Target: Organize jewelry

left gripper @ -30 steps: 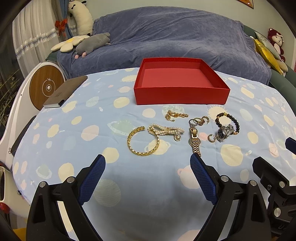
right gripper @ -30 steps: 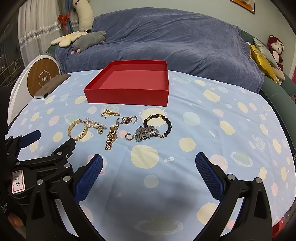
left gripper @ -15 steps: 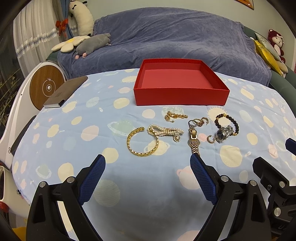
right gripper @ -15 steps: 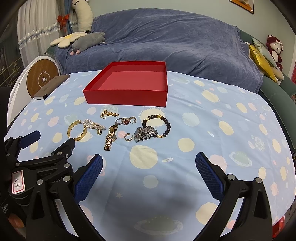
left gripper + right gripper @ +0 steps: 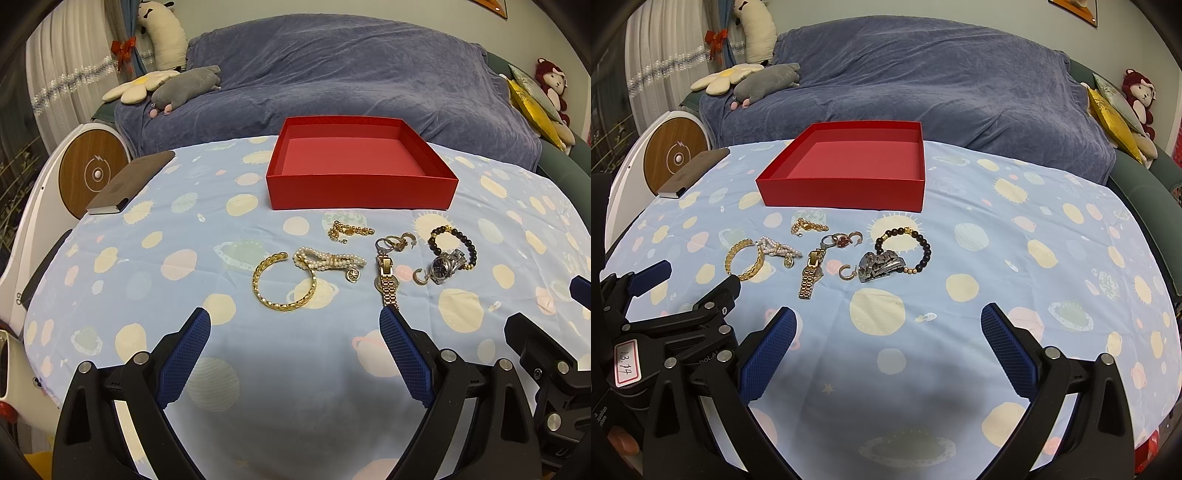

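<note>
Both the left gripper [image 5: 293, 321] and the right gripper [image 5: 888, 319] hover with fingers spread wide and holding nothing above a bench [image 5: 184, 295] draped in a planet-print cloth. Between them and an empty red box [image 5: 360, 184] lie a gold bangle [image 5: 284, 282], pearl bracelet [image 5: 328, 260], gold watch [image 5: 386, 278], silver watch [image 5: 881, 266] and dark beaded bracelet [image 5: 916, 247].

One red box [image 5: 360, 192], two watches [image 5: 386, 278], four bracelets [image 5: 284, 282], and two hoop earrings [image 5: 847, 272].
</note>
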`<action>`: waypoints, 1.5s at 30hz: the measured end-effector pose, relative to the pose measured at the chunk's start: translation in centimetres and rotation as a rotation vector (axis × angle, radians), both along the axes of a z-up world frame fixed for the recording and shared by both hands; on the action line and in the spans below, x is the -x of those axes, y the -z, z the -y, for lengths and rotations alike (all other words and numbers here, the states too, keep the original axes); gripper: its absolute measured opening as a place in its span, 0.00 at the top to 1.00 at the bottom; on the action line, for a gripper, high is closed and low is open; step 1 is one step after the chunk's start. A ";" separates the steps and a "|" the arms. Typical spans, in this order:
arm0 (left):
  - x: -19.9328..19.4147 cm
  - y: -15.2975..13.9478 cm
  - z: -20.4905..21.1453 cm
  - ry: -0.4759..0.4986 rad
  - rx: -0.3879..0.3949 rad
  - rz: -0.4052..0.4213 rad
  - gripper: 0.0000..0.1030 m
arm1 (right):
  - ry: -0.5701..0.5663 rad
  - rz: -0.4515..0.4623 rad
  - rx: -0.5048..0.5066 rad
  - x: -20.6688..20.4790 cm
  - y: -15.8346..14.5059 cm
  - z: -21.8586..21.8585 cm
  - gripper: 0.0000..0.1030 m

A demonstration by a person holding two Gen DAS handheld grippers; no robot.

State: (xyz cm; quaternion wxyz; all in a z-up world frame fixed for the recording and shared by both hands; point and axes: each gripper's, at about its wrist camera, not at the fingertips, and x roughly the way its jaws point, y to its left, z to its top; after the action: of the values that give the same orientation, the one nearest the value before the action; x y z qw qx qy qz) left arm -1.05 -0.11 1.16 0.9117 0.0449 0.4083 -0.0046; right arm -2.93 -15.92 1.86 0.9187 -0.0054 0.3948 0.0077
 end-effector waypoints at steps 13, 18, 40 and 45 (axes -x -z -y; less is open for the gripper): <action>0.0 0.0 0.0 0.000 -0.002 0.001 0.13 | 0.000 0.001 0.000 0.0 0.0 0.0 0.05; 0.0 0.0 0.1 0.000 -0.001 0.000 0.13 | -0.001 0.001 0.000 0.0 0.0 0.0 0.05; -0.2 0.1 0.1 0.001 -0.002 -0.001 0.13 | 0.002 -0.002 -0.005 0.0 0.1 0.1 0.05; -0.4 0.4 -0.2 0.008 0.018 -0.017 0.11 | 0.002 -0.002 -0.008 0.1 0.4 0.1 0.05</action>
State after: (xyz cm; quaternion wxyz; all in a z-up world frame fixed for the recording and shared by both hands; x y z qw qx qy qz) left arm -0.63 0.04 0.74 0.9085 0.0384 0.4160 -0.0124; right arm -2.99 -16.05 1.48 0.9183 -0.0012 0.3957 0.0083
